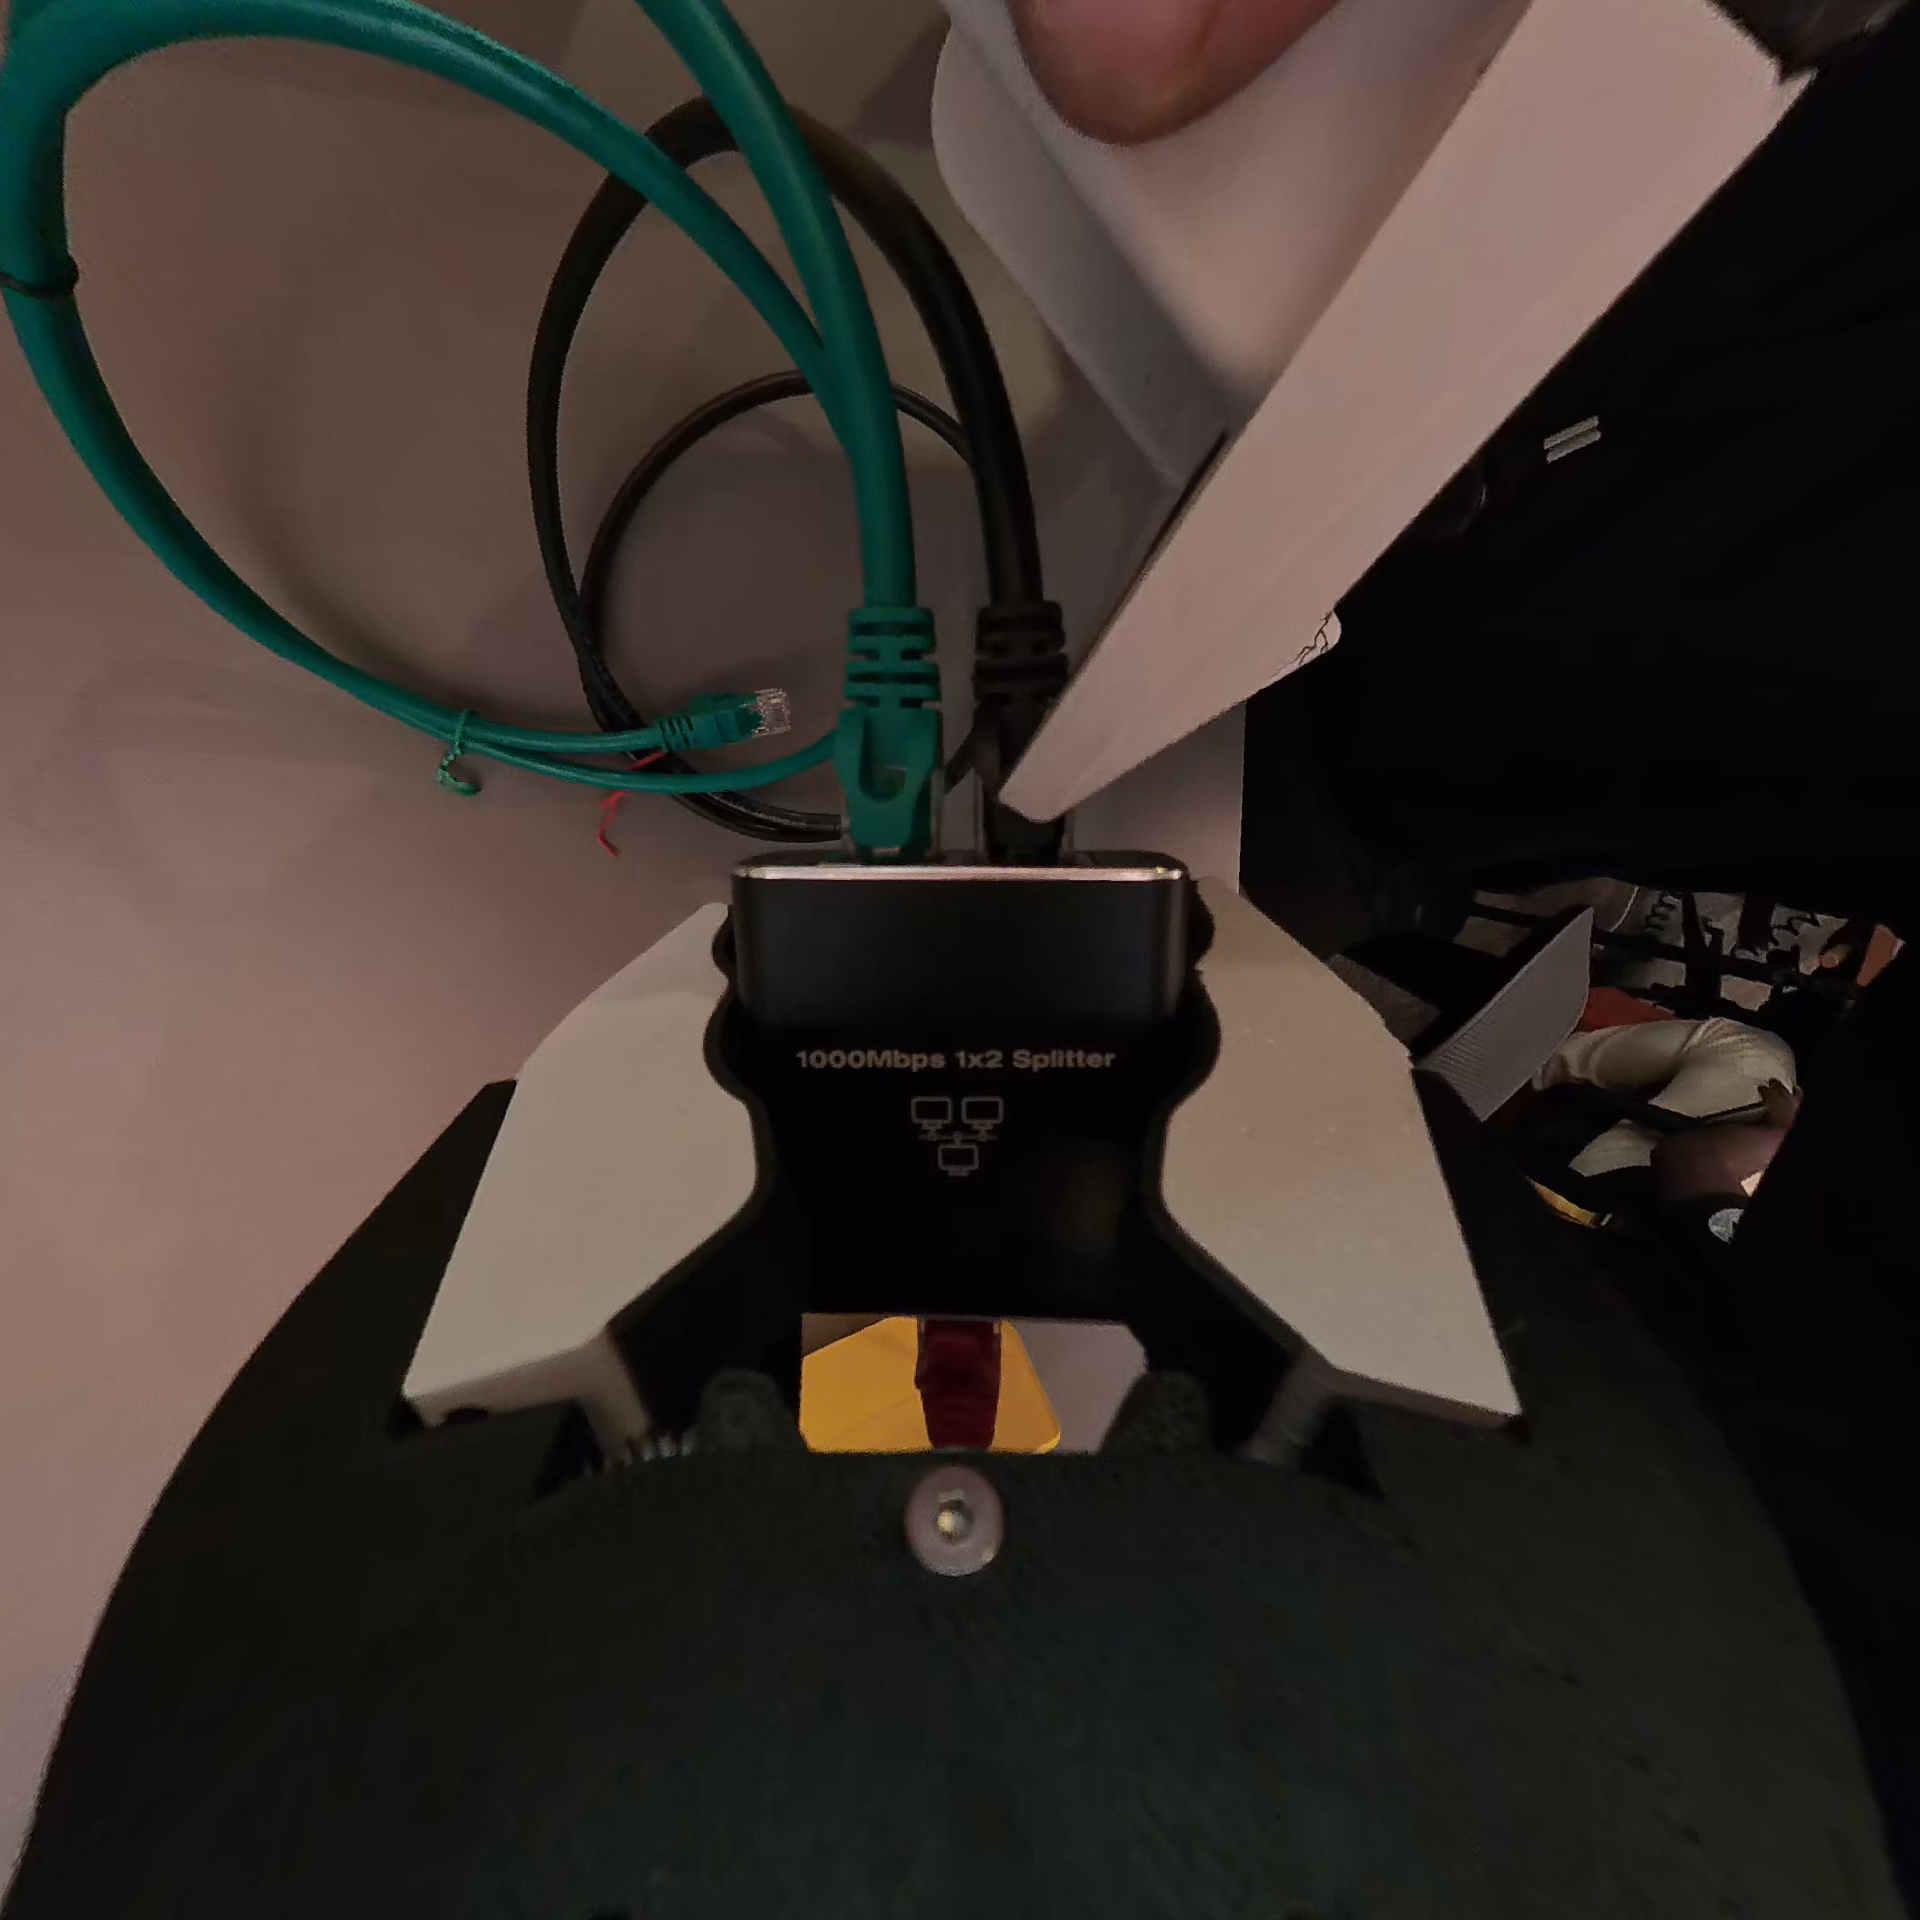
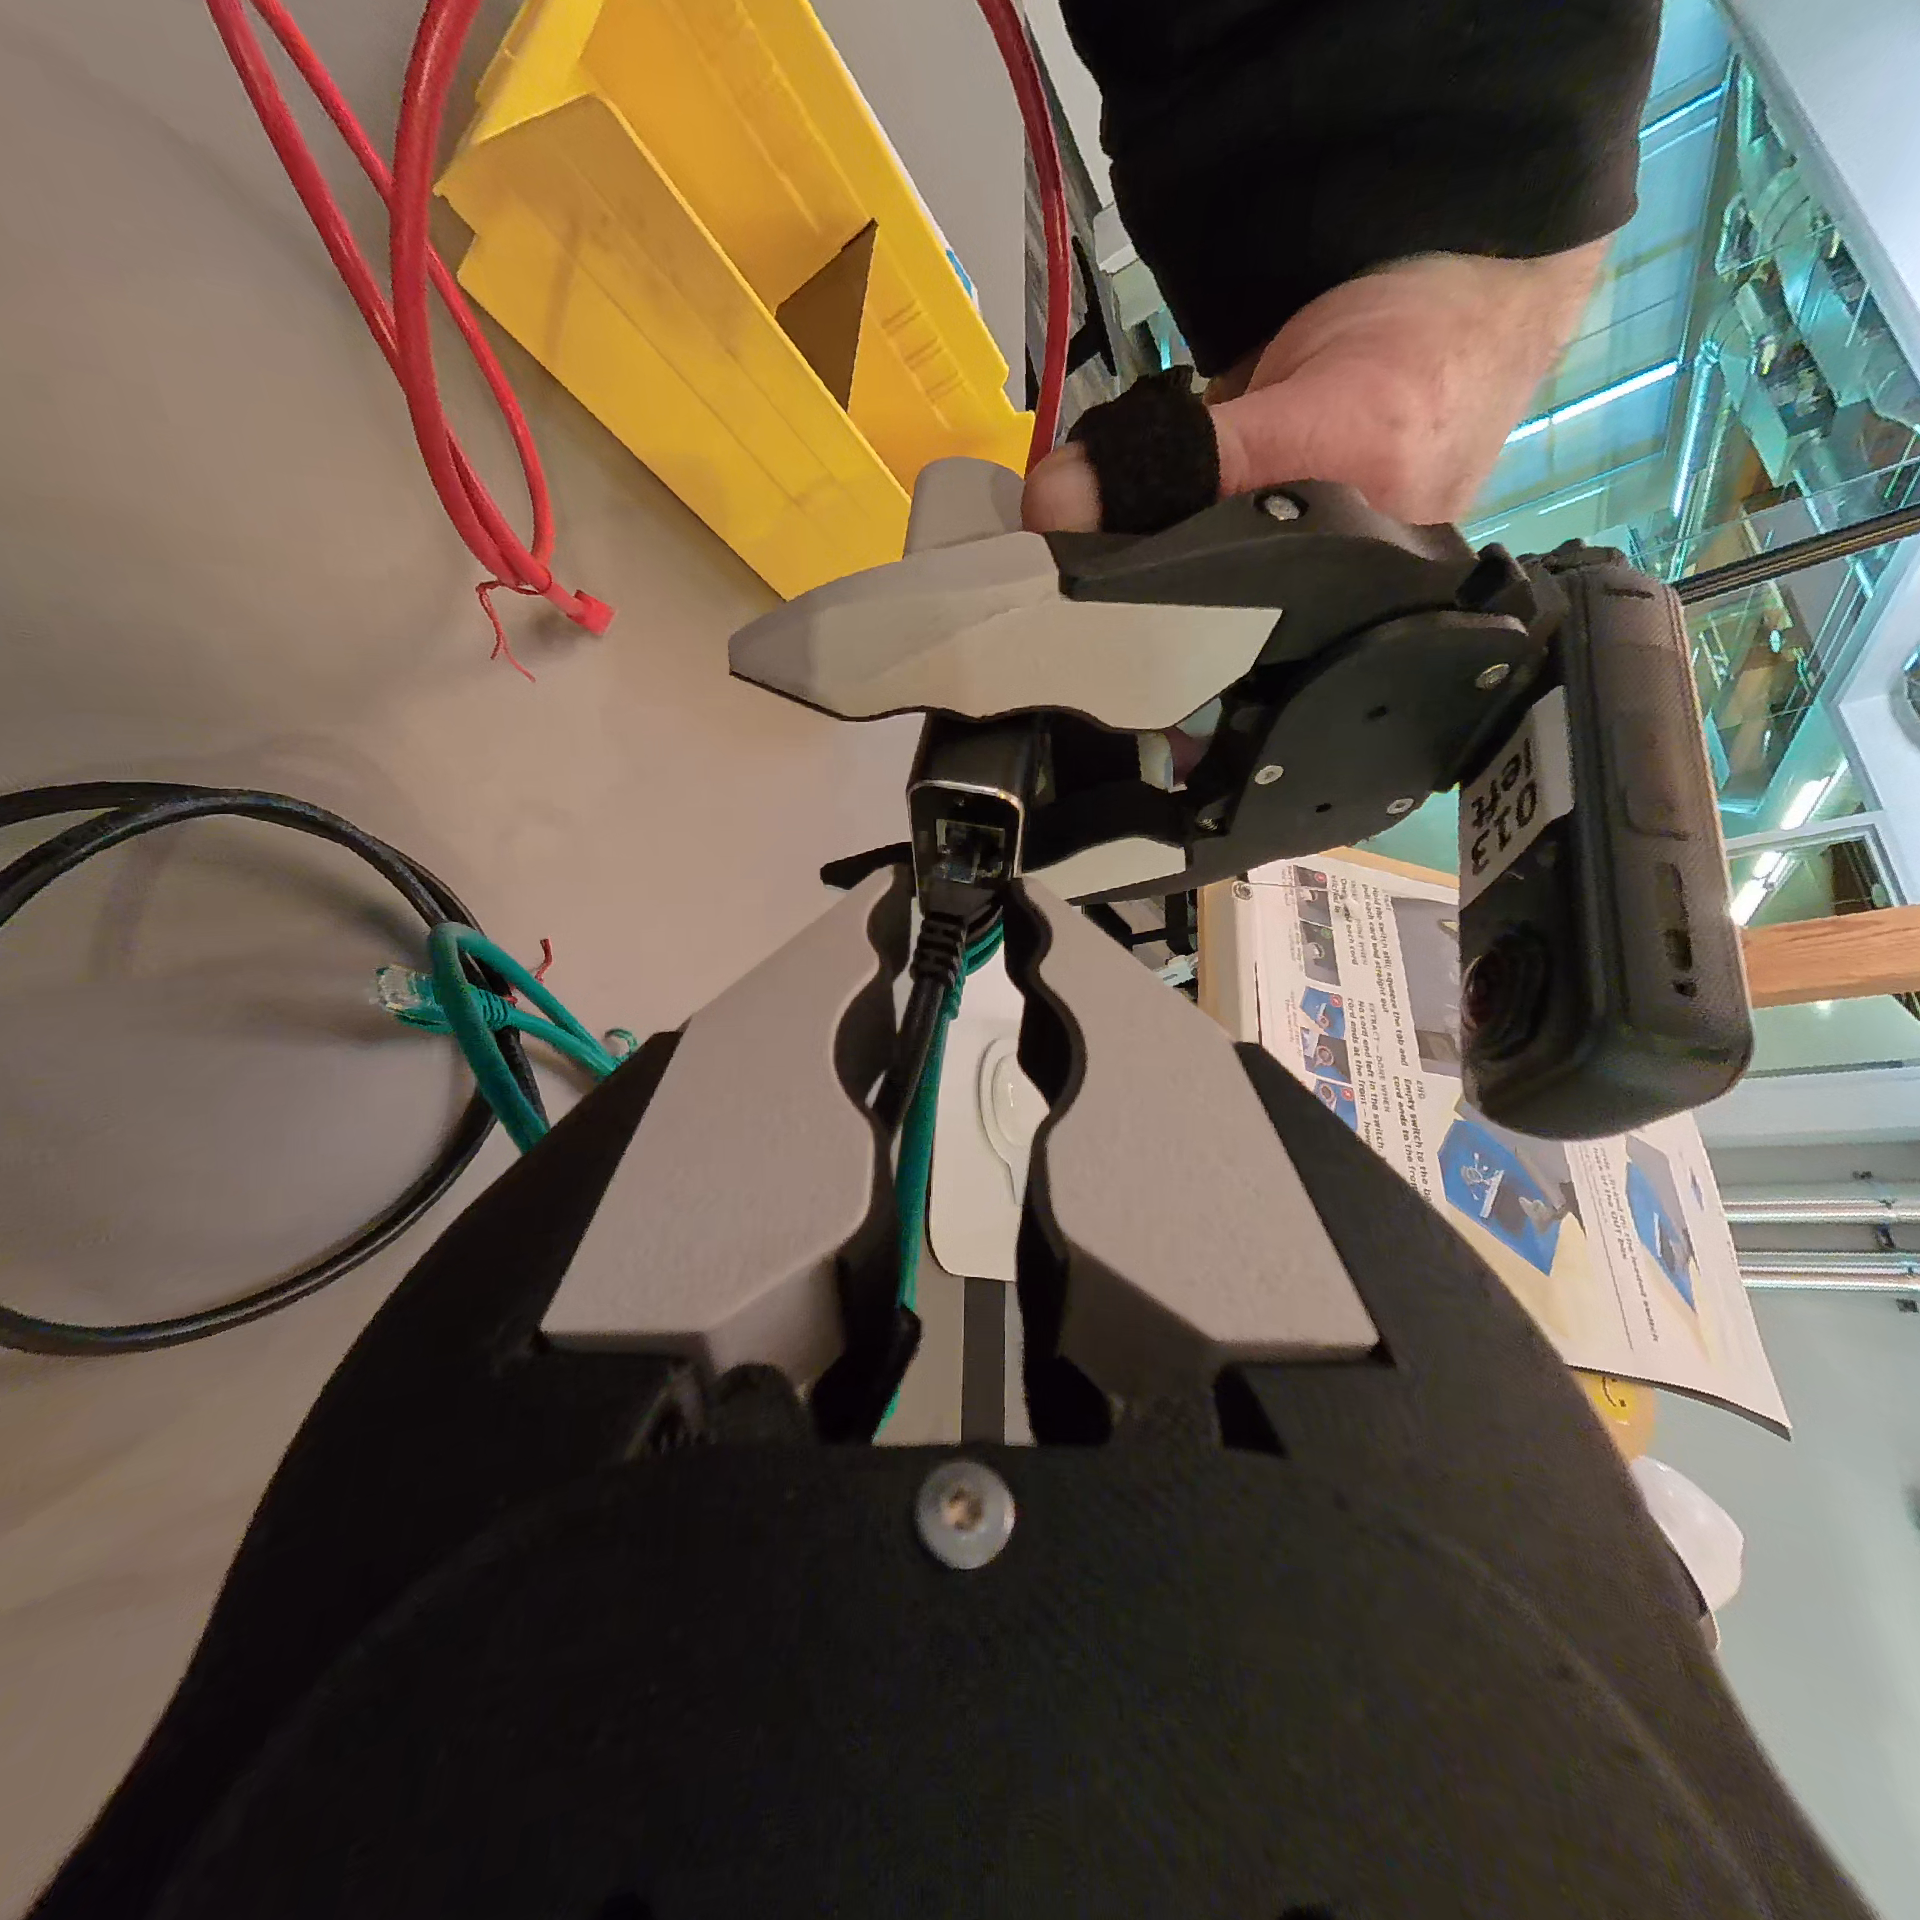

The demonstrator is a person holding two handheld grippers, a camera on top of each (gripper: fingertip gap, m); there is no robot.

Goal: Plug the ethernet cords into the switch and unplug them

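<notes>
The grey bench [image 2: 208, 727] lies bare left of the yellow plastic bin [image 2: 675, 312]. The left tool [image 1: 956, 935] clenches the small black metal switch [image 1: 956, 966], long axis along its fingers, ports facing the right tool [image 2: 956, 935], which straddles the black cord [image 2: 925, 997] unclenched. The green cord [image 1: 883, 727] sits plugged beside it.
</notes>
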